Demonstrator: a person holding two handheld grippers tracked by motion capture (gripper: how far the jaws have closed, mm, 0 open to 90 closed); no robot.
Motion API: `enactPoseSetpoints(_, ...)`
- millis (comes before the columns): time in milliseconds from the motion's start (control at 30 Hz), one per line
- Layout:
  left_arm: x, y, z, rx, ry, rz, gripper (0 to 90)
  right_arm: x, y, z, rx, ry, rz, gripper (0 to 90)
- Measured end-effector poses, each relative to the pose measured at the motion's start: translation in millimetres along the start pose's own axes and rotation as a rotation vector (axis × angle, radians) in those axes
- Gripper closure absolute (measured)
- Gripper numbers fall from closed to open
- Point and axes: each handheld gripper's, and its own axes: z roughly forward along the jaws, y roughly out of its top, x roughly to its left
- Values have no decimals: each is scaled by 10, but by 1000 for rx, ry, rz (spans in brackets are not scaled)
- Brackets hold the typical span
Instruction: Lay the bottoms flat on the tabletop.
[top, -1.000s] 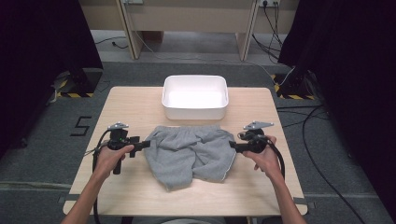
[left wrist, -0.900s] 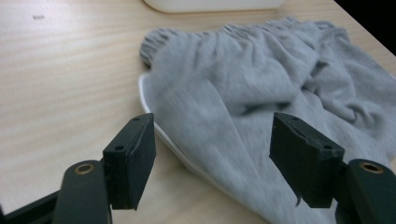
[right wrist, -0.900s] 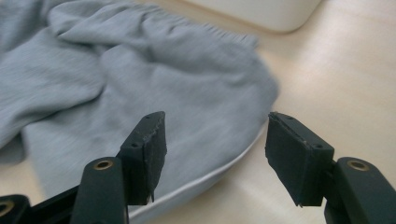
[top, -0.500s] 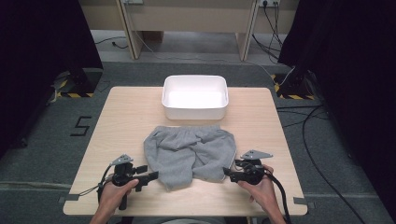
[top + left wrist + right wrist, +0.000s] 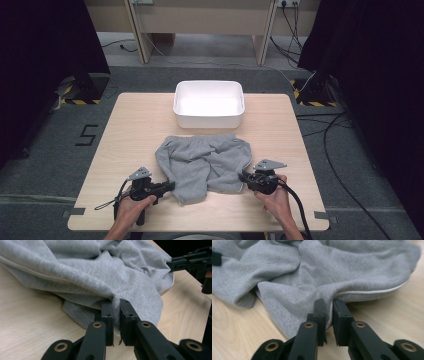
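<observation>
Both hands have come back from the far corners of the grey shorts (image 5: 204, 162) to the near hem, and the jaws of both grippers have just been closing, each with a fold of the cloth between them. The left gripper (image 5: 171, 186) now pinches the near left edge of the shorts, its black jaws drawn tight on the fabric, as the left gripper view confirms (image 5: 115, 305). The right gripper (image 5: 243, 176) clamps the near right edge in the same way, the hem with its pale piping caught between its jaws in the right gripper view (image 5: 328, 305).

Beyond the shorts, a white tub (image 5: 208, 120) sits at the far middle of the wooden table (image 5: 135, 125), with nothing visible inside it; its near wall lies just beside the waistband of the shorts. The shorts lie rumpled and spread at the centre of the table, the waistband toward the tub and the legs toward the person.

Bare wood runs wide to the left and right of the cloth, and a narrow strip of it separates the hem from the near table edge. Dark curtains and trailing cables stand well apart from the work, on the floor around the table.

The person's forearms enter from the bottom of the high view, hands low near the tabletop, grippers held level and pointing inward at each other across the shorts
</observation>
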Motion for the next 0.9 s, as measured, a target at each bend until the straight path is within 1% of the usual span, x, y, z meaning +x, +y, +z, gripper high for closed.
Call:
enactPoseSetpoints(67,11,43,-98,-11,-1,13,829,-51,24,-55,-11,-3,-14,841)
enactPoseSetpoints(133,32,107,-218,-28,-5,28,831,-119,53,-147,-23,-8,-14,845)
enactPoseSetpoints(167,53,154,-300,-45,-3,31,832,-157,65,-205,-35,-13,-10,846)
enactPoseSetpoints(233,84,222,-422,-62,-13,30,833,-234,91,-339,-62,-12,12,846)
enactPoseSetpoints(267,97,259,-492,-69,-14,36,833,-271,105,-418,-76,-13,22,846)
enactPoseSetpoints(333,128,324,-616,-71,-4,50,833,-345,139,-582,-102,-21,27,846)
enactPoseSetpoints(400,186,378,-708,-65,-12,46,833,-408,176,-735,-120,-32,32,847)
enactPoseSetpoints(433,222,400,-734,-66,0,46,833,-440,199,-797,-120,-40,29,847)
enactPoseSetpoints(467,265,418,-740,-54,14,51,833,-469,222,-835,-122,-50,28,847)
enactPoseSetpoints(500,322,430,-724,-30,22,53,833,-504,245,-852,-112,-56,23,846)
enactPoseSetpoints(533,388,428,-687,-14,39,46,832,-538,265,-846,-98,-59,25,846)
enactPoseSetpoints(567,484,411,-621,21,58,40,833,-576,281,-812,-81,-60,28,846)
enactPoseSetpoints(600,551,393,-577,45,60,29,832,-632,293,-740,-44,-67,28,845)
enactPoseSetpoints(633,674,341,-490,67,81,0,831,-671,292,-681,-27,-78,29,844)
enactPoseSetpoints(667,724,315,-450,88,99,1,830,-762,272,-554,18,-97,44,841)
enactPoseSetpoints(700,765,288,-412,106,109,-5,828,-815,254,-486,42,-100,56,837)
enactPoseSetpoints(767,849,219,-348,138,83,-40,803,-930,199,-333,66,-93,85,817)
enactPoseSetpoints(800,859,193,-334,164,89,-46,734,-969,166,-267,73,-81,107,773)
enactPoseSetpoints(833,852,172,-336,177,99,-48,640,-984,138,-222,87,-79,129,720)
enactPoseSetpoints(867,843,149,-353,167,93,-69,588,-979,116,-205,99,-79,136,682)
enactPoseSetpoints(900,829,127,-376,158,89,-84,545,-965,97,-205,104,-78,131,638)
